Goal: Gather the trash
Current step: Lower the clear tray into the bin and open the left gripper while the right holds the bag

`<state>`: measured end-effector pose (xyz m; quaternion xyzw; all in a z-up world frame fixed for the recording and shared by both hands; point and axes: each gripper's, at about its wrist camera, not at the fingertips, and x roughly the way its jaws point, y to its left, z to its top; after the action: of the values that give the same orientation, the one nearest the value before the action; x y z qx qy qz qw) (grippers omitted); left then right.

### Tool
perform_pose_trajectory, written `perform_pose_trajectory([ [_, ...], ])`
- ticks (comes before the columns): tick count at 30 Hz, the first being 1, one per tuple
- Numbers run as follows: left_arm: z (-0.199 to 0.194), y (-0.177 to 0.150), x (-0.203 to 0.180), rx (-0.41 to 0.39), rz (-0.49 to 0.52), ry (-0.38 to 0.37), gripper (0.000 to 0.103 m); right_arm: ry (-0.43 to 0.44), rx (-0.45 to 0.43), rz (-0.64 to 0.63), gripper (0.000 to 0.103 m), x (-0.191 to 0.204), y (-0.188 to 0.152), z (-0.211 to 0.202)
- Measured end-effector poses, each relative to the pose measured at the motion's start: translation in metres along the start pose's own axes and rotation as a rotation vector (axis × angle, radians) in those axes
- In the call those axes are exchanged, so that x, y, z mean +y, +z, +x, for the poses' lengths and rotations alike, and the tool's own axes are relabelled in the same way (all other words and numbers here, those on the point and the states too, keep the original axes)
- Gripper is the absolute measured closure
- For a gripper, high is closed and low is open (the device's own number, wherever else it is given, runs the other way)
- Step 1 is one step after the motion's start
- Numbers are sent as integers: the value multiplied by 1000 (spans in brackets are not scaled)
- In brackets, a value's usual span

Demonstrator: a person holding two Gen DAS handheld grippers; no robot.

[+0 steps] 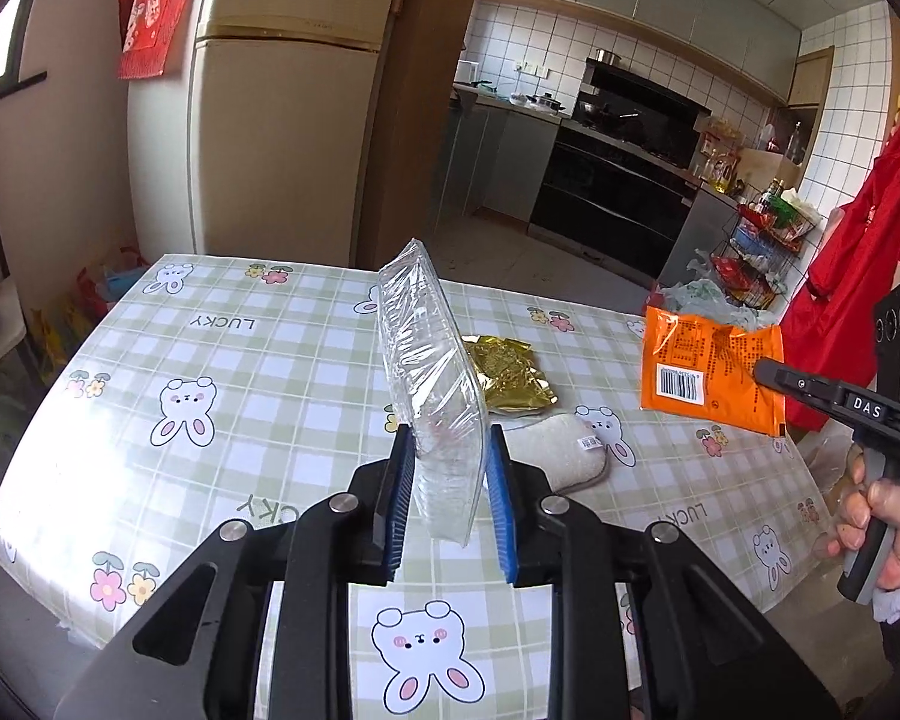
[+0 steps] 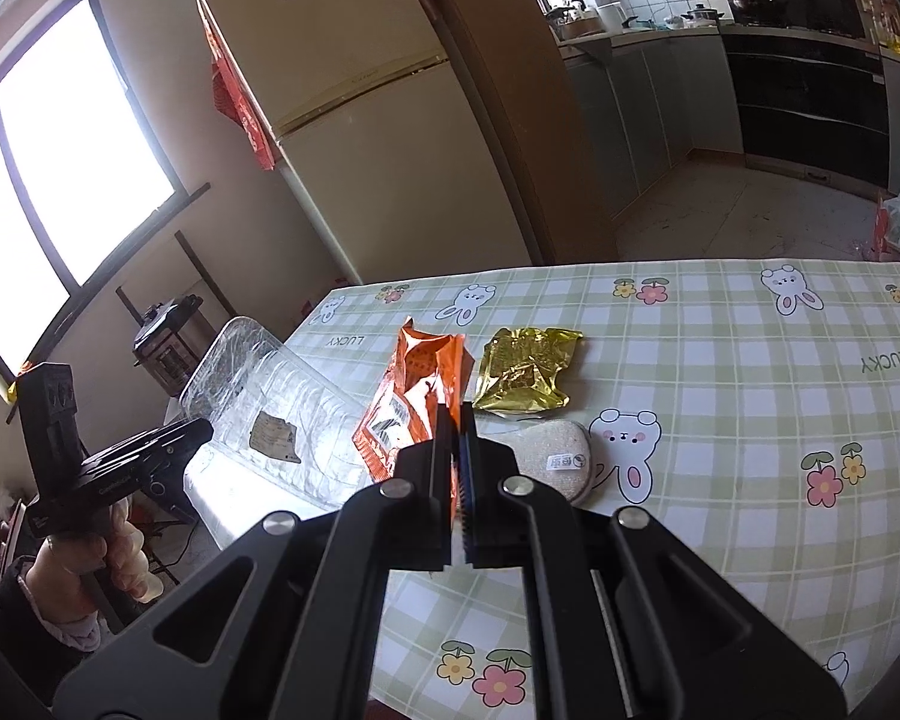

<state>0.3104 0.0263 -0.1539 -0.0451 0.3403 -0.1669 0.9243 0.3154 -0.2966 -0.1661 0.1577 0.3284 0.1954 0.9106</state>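
My left gripper (image 1: 447, 450) is shut on a clear plastic tray (image 1: 429, 360) and holds it on edge above the table; the tray also shows in the right wrist view (image 2: 270, 402). My right gripper (image 2: 457, 420) is shut on an orange snack wrapper (image 2: 414, 396), lifted off the table; the wrapper shows at the right in the left wrist view (image 1: 708, 375). A crumpled gold foil wrapper (image 1: 510, 375) (image 2: 525, 378) lies on the table. A beige sponge pad (image 1: 561, 453) (image 2: 555, 459) lies just in front of it.
The table has a green checked cloth with bunnies (image 1: 240, 372) (image 2: 750, 396). A fridge (image 1: 282, 120) stands behind it. A wire rack with bags (image 1: 762, 252) and a red apron (image 1: 858, 276) stand to the right. The kitchen floor (image 2: 738, 216) lies beyond.
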Motion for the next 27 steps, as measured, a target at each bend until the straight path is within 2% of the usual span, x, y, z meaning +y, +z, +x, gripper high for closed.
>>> perform_pose_trajectory([
  [6, -55, -21, -11, -1, 11, 12, 80, 34, -23, -45, 97, 35, -11, -30],
  [17, -161, -70, -41, -39, 19, 26, 80, 115, -5, -66, 97, 87, -62, -75],
  [27, -222, -116, -69, -55, 30, -15, 80, 117, -33, -77, 97, 113, -99, -125],
])
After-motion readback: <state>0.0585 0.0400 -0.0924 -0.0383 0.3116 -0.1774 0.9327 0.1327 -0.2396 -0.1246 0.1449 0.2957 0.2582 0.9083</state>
